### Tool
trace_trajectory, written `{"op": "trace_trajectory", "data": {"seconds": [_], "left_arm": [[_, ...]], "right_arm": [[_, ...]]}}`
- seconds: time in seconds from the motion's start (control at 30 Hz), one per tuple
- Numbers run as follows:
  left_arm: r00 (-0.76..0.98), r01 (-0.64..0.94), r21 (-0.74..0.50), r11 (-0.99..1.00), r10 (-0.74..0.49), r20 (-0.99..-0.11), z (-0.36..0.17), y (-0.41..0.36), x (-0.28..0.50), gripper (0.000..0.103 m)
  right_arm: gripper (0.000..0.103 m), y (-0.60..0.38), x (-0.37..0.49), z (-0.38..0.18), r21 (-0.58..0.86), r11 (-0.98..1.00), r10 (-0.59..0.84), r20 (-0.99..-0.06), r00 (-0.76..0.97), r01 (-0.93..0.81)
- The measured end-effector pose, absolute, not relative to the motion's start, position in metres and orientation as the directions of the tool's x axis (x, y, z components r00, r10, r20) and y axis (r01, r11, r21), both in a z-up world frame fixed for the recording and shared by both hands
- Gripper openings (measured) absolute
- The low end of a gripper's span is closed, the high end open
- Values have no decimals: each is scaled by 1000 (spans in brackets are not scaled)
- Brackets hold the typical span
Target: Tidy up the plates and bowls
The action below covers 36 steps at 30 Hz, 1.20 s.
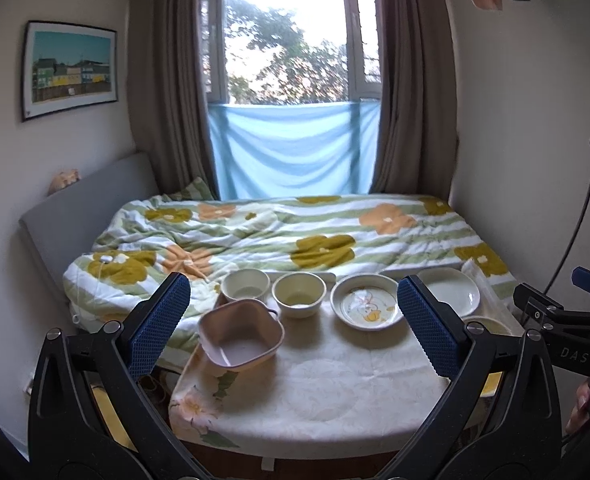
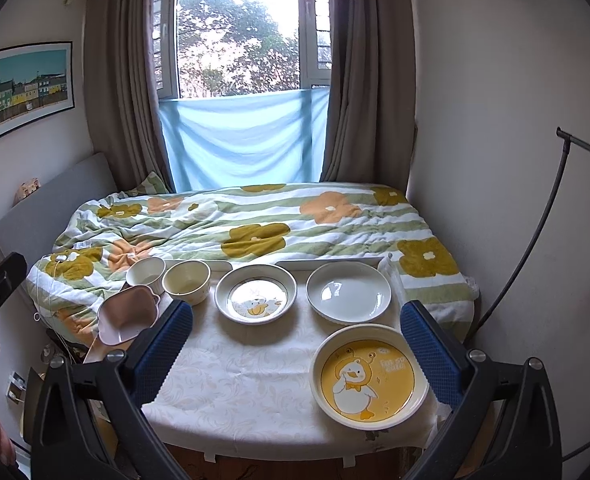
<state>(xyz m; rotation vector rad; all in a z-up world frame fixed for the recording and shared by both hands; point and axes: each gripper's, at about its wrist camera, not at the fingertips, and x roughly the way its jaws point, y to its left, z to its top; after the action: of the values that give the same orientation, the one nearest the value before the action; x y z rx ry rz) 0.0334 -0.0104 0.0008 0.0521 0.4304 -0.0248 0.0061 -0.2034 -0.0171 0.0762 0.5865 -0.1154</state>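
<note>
White embossed cloth covers the counter (image 2: 255, 380), carrying glossy round ceramic: a yellow duck plate (image 2: 369, 378) lower right, a squarish pink bowl (image 1: 241, 334) left. Both the left gripper (image 1: 295, 320) and right gripper (image 2: 297, 348) hold their blue textured fingers (image 2: 431, 350) wide, empty.

Small bedroom, plain pale walls. Window (image 1: 285, 36) centred on the far wall, daylight and trees outside. Brown curtains (image 1: 167, 88) either side of it, blue cloth (image 1: 295, 148) across its lower part. Bed with floral duvet (image 1: 279, 232) directly below the window. Framed picture (image 1: 70, 69) on wall left of window.
</note>
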Motion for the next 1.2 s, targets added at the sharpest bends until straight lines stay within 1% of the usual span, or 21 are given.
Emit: {"op": "trace_trajectory", "data": {"seconds": [0.1, 0.2, 0.3, 0.4, 0.43, 0.53, 0.73, 0.77, 0.8, 0.83, 0.87, 0.93, 0.97, 1.0, 1.03, 1.07, 1.1, 1.13, 1.17, 1.2], "left_arm": [[876, 112, 40, 993, -80, -475, -7, -18, 53, 103], [839, 220, 44, 974, -166, -517, -27, -39, 73, 103], [763, 311, 15, 950, -241, -599, -50, -65, 95, 103], [637, 403, -44, 914, -315, -704, -85, -103, 121, 103], [606, 422, -57, 905, -328, -725, -97, -114, 126, 103], [509, 459, -93, 884, -347, -788, -138, -149, 145, 103], [332, 491, -176, 853, -371, -867, -217, -205, 183, 101], [307, 493, -181, 851, -365, -879, -230, -214, 189, 100], [279, 489, -185, 853, -354, -893, -244, -224, 195, 96], [264, 483, -188, 855, -346, -900, -250, -228, 199, 89], [250, 477, -192, 857, -342, -906, -259, -233, 202, 86], [225, 463, -197, 864, -330, -917, -271, -239, 210, 78], [217, 458, -200, 866, -327, -920, -277, -243, 212, 76], [210, 453, -202, 868, -325, -922, -281, -245, 213, 70], [201, 447, -205, 871, -321, -926, -287, -248, 215, 65], [193, 441, -207, 873, -318, -928, -291, -251, 217, 63], [189, 437, -209, 875, -316, -930, -295, -253, 219, 57], [183, 430, -214, 877, -317, -931, -299, -256, 220, 51], [180, 425, -217, 879, -317, -931, -301, -257, 222, 48], [176, 419, -225, 879, -322, -930, -302, -256, 222, 41]], "right_arm": [[103, -216, 6, -28, 56, 981, -119, -590, 799, 188], [103, -230, 5, -42, 48, 970, -158, -628, 762, 240], [103, -255, 1, -64, 54, 959, -170, -675, 718, 278], [103, -281, 2, -83, 65, 949, -170, -721, 672, 310], [103, -289, 5, -90, 66, 947, -164, -742, 651, 314], [103, -326, 13, -125, 99, 941, -118, -802, 585, 325], [102, -381, 26, -188, 242, 920, 41, -842, 537, 309], [99, -388, 29, -195, 260, 916, 62, -845, 531, 307], [97, -396, 32, -204, 284, 911, 90, -845, 526, 300], [92, -402, 35, -211, 307, 907, 120, -846, 519, 290], [87, -410, 40, -218, 328, 903, 151, -847, 510, 277], [83, -417, 49, -225, 353, 901, 187, -842, 506, 254], [80, -420, 53, -229, 358, 901, 198, -841, 503, 245], [77, -425, 58, -232, 367, 900, 214, -841, 498, 233], [70, -428, 63, -236, 378, 899, 231, -839, 493, 222], [67, -430, 69, -239, 384, 898, 241, -838, 490, 214], [65, -432, 73, -241, 392, 897, 255, -836, 485, 204], [63, -434, 77, -243, 396, 897, 264, -835, 482, 195], [58, -435, 80, -245, 399, 898, 272, -835, 478, 187], [56, -436, 84, -246, 404, 897, 283, -836, 471, 179]]}}
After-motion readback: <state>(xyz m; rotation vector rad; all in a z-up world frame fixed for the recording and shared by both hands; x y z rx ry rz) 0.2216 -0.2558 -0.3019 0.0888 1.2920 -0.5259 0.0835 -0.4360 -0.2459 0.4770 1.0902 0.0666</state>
